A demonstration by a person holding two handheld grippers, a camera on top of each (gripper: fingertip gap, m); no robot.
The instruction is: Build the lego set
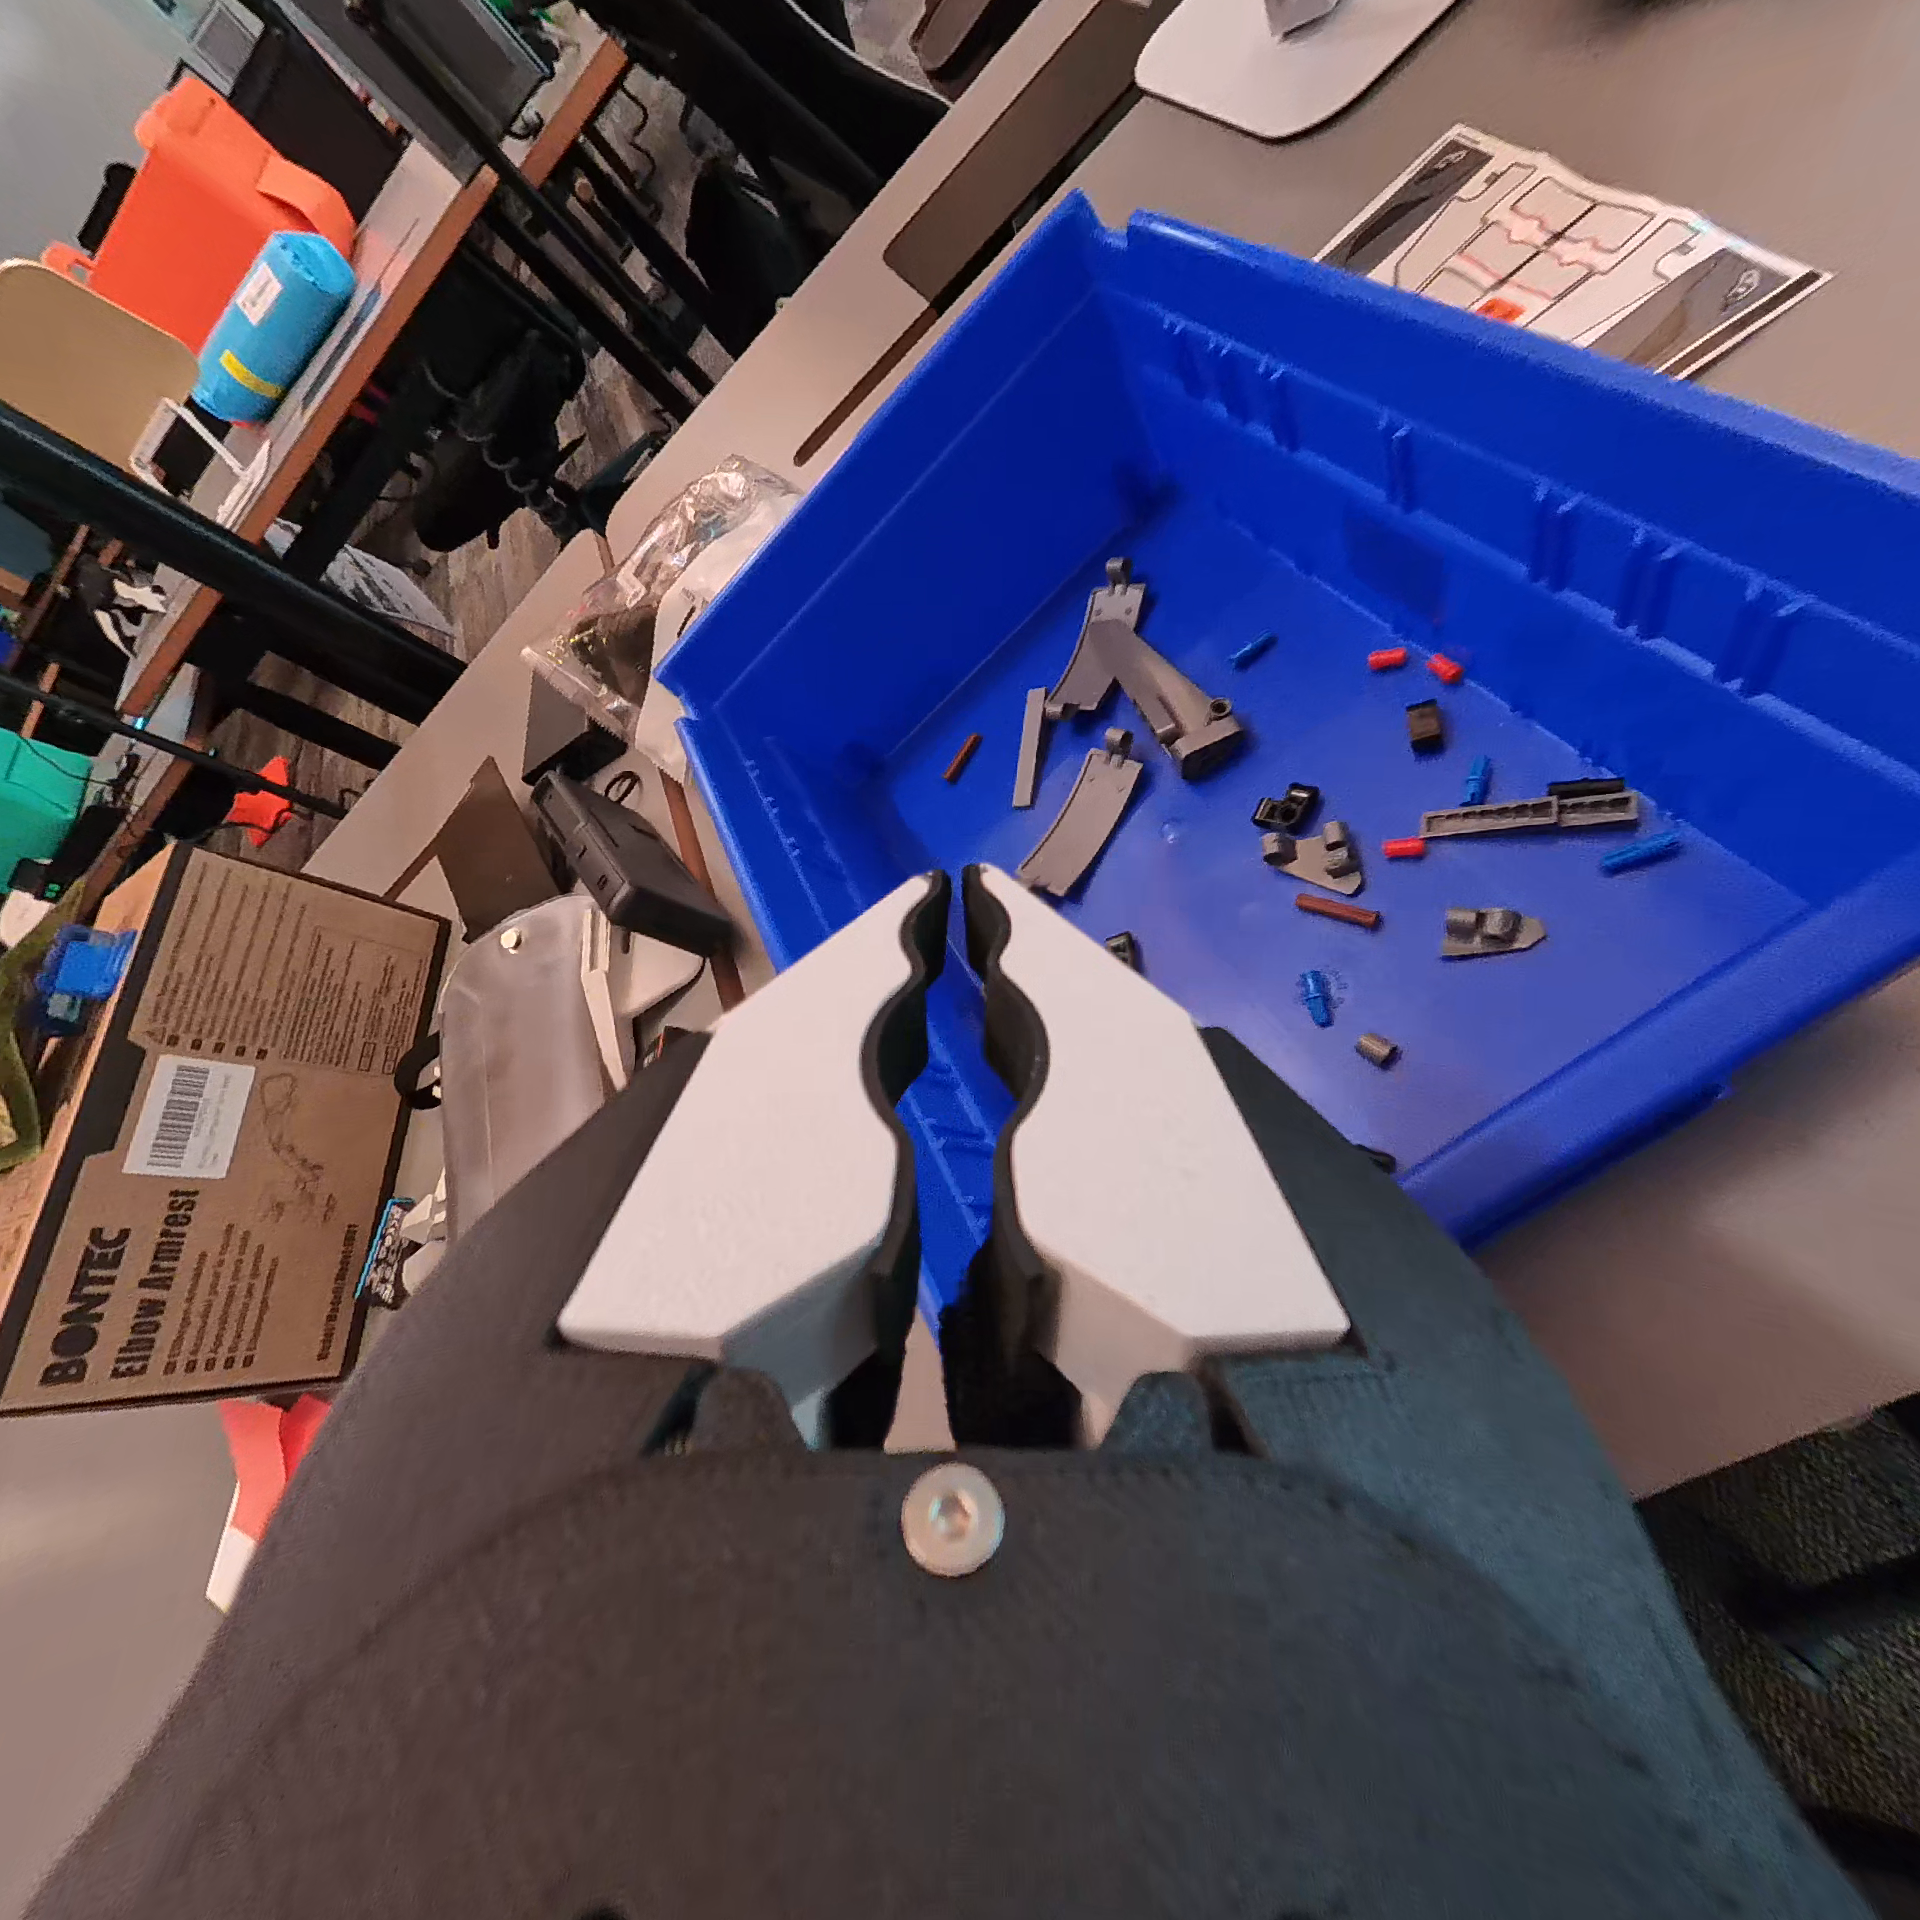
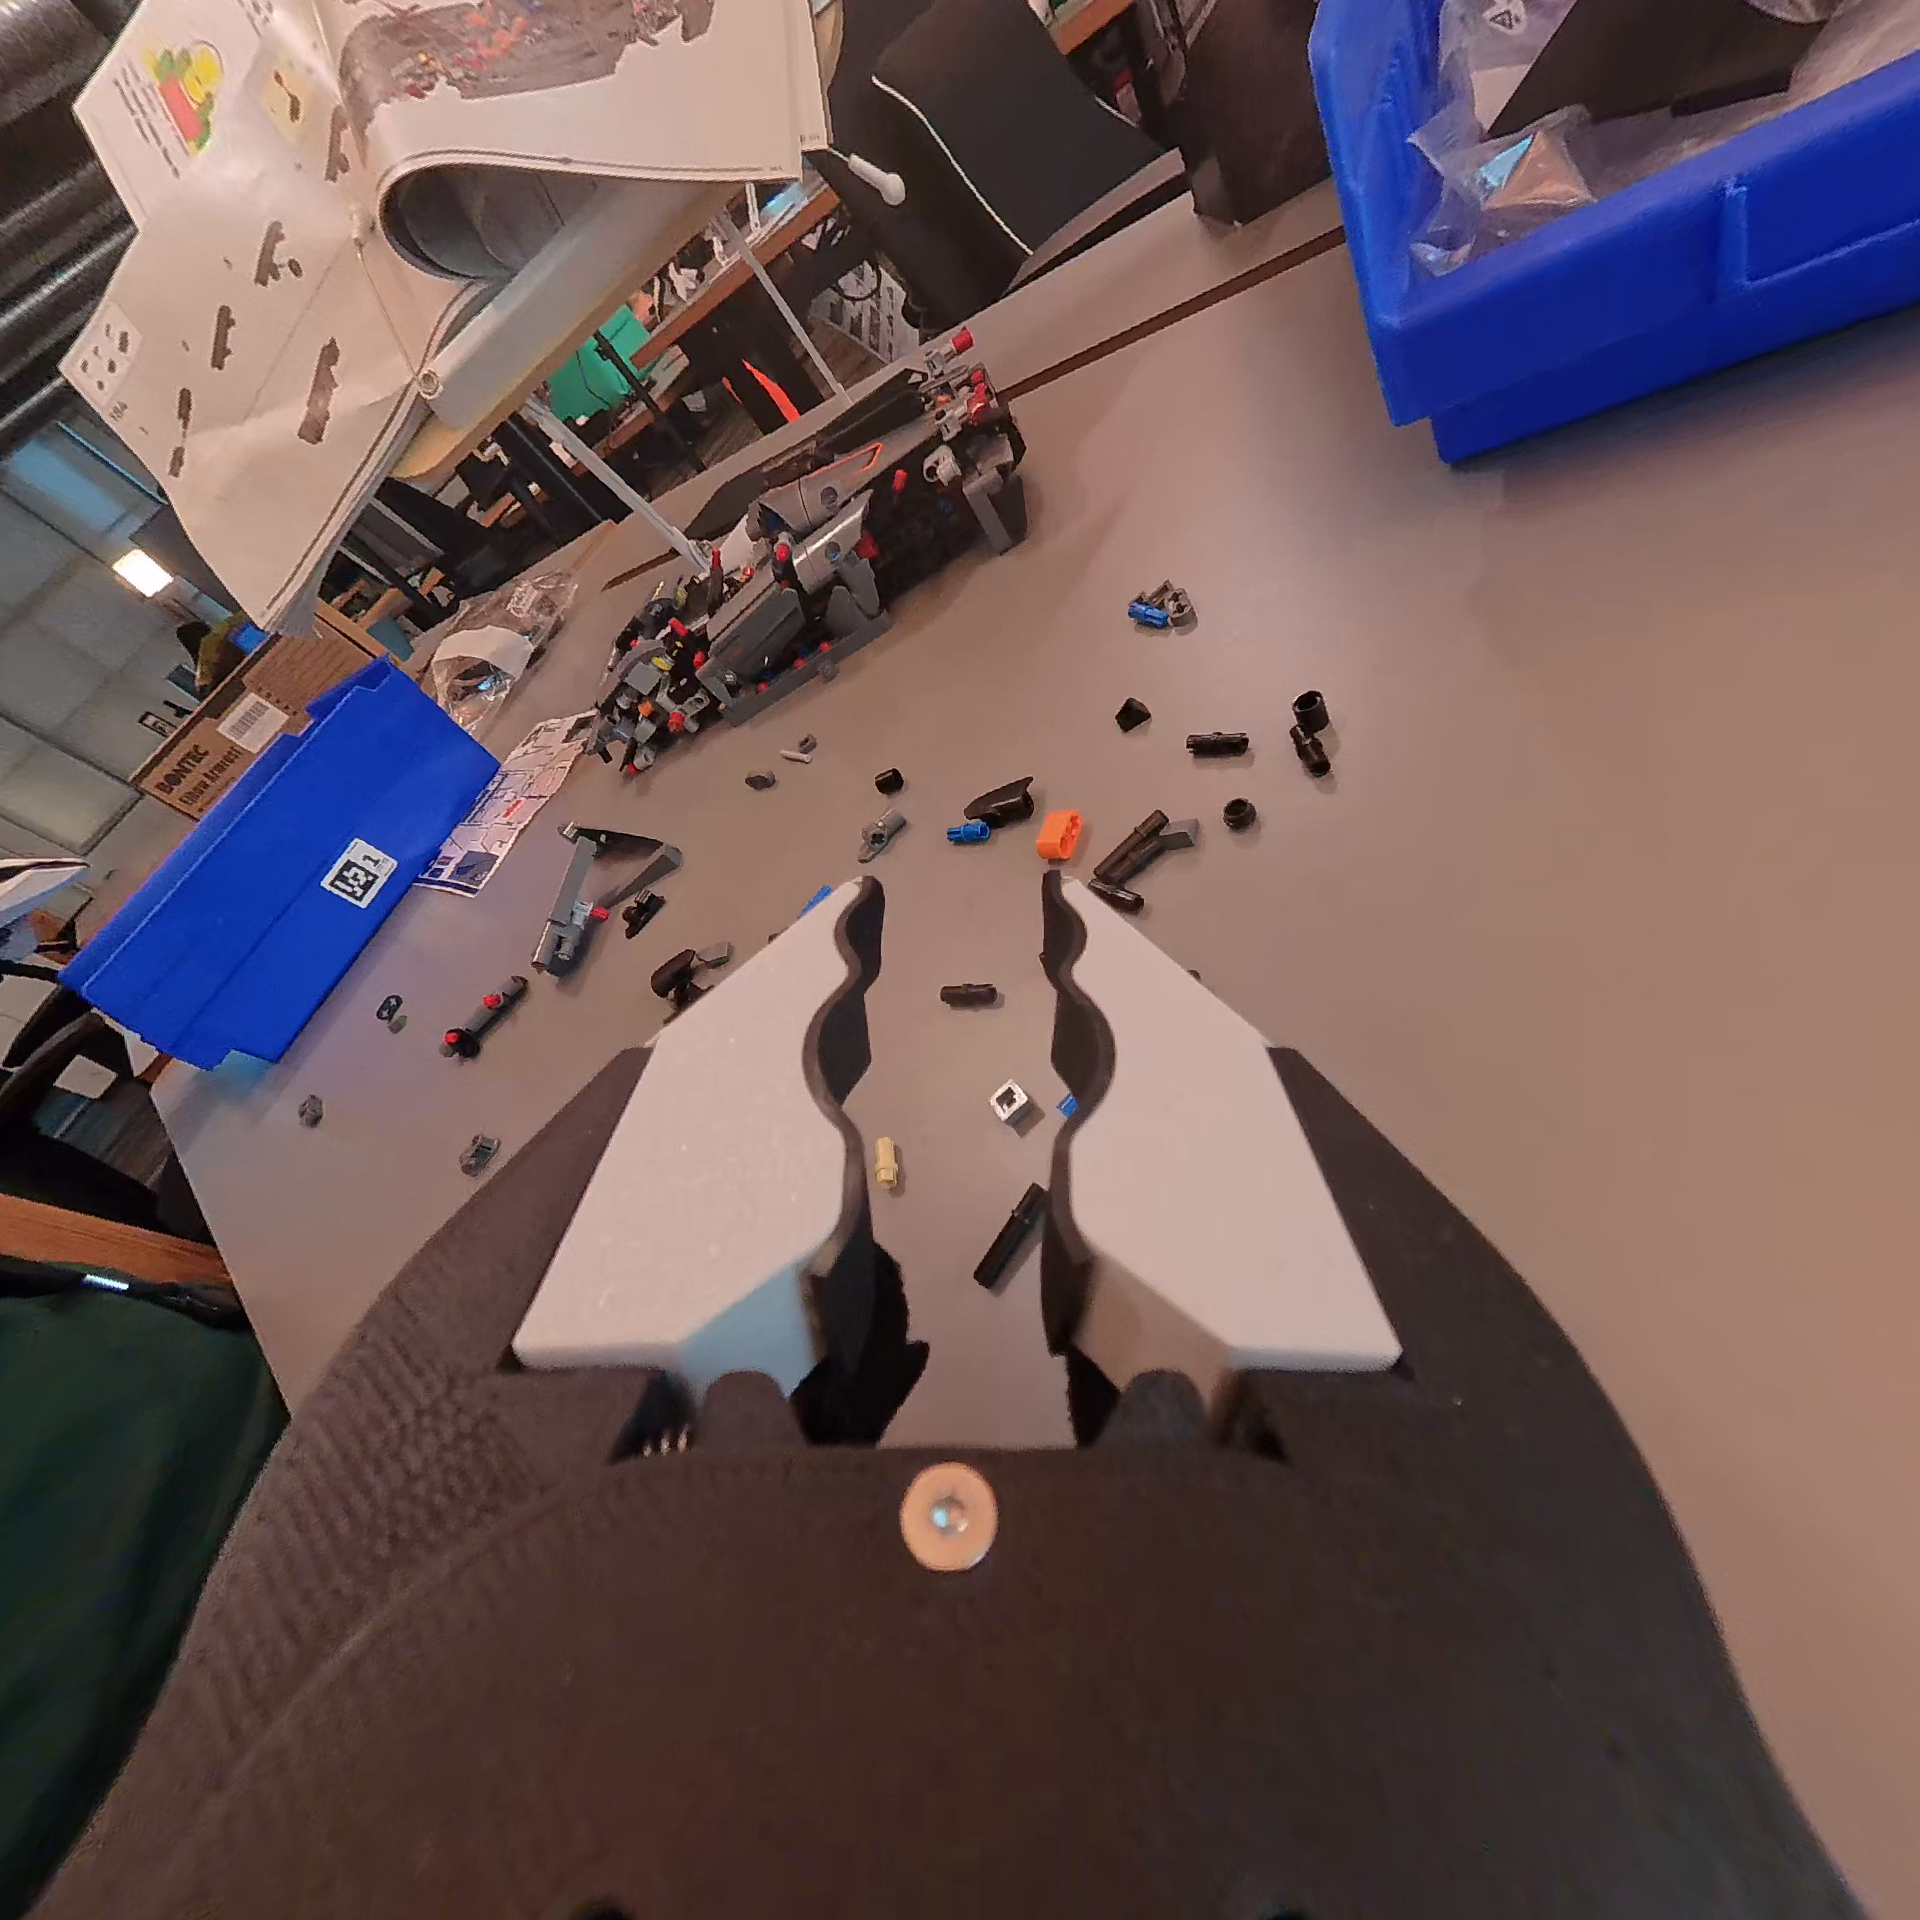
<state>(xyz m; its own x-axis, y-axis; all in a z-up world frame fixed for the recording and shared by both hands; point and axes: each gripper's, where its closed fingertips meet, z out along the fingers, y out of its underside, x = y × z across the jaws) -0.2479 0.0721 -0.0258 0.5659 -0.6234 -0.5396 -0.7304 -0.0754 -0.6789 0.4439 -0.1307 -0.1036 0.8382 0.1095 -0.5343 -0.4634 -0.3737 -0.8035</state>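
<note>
Right gripper jaws apart, empty — short black plastic lego pin between fingers, crosswise; left gripper closed, empty.

Free room and obstacles

Bare grey table is left open at the right; the way ahead is blocked by scattered loose pieces, and farther by the half-built model.

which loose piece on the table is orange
The orange connector, just beyond the open right gripper; the pieces around it are black, grey or blue.
</note>
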